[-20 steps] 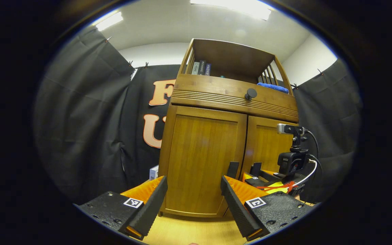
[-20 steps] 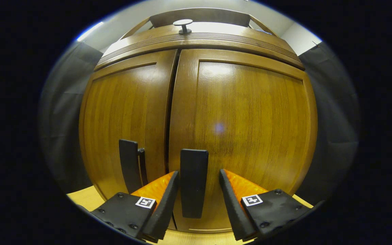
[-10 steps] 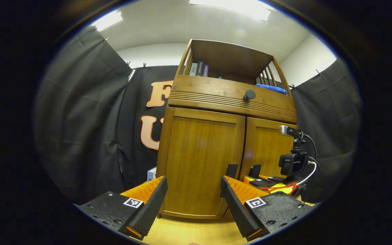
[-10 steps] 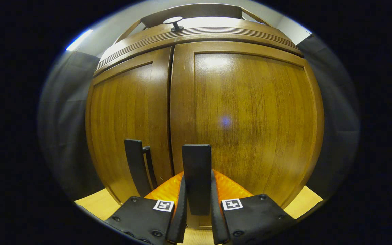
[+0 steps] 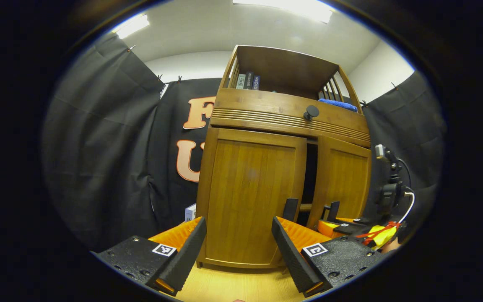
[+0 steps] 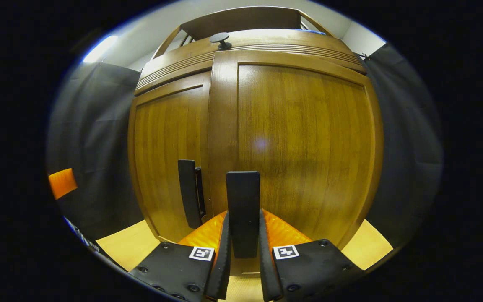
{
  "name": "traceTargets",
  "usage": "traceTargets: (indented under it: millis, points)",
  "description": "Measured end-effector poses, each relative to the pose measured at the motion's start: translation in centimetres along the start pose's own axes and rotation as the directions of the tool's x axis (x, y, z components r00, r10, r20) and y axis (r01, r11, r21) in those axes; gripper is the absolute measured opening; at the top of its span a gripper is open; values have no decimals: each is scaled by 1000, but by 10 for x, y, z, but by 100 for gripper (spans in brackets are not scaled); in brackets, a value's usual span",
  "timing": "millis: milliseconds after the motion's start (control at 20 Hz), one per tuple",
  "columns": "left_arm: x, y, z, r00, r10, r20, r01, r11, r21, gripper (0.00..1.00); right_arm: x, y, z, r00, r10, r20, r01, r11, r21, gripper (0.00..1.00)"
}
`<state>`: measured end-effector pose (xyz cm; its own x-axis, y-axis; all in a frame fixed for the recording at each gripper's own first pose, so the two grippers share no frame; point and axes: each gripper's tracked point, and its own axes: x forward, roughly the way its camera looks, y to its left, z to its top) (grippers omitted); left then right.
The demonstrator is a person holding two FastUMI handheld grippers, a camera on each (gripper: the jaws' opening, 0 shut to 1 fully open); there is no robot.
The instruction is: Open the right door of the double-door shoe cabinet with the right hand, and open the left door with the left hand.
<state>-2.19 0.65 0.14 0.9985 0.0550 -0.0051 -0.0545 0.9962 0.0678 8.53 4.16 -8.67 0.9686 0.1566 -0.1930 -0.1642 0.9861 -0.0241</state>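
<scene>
Shoe cabinet [image 5: 266, 126] on floor: books [image 5: 247, 82], blue cloth [image 5: 338, 105] on top shelf. Right hand-held gripper [image 6: 243, 268] clamped on right door handle [image 6: 242, 209], right door [image 5: 344, 180] ajar. Left hand-held gripper [image 5: 237, 247] wide apart, empty, facing closed left door [image 5: 247, 197].

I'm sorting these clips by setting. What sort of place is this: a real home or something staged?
Probably a staged recording booth, not a lived-in home: black cloth hangs as walls around a lone wooden cabinet, with books on its shelf and strip lights overhead.
</scene>
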Motion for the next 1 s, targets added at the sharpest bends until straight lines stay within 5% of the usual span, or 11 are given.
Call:
traceTargets:
  millis: [200, 800, 850, 900, 1000]
  points:
    - [8, -6, -3, 1000, -10, -6, 10, 1000, -2, 91, -28, -6, 0, 1000, -2, -7, 1, 1000, -13, 34]
    - [33, -58, -15, 989, -150, -14, 149, 988, -26, 92, -100, -39, -5, 999, -29, -36, 27, 999, -48, 34]
    - [34, -61, -14, 987, -157, -10, 157, 987, -29, 92, -106, -42, -5, 999, -32, -35, 31, 998, -47, 41]
    - [35, -64, -14, 987, -163, -7, 163, 986, -30, 92, -109, -46, -4, 999, -36, -34, 35, 998, -45, 34]
    - [37, -69, -12, 985, -171, 2, 171, 985, -33, 92, -121, -53, -5, 998, -47, -29, 46, 998, -42, 41]
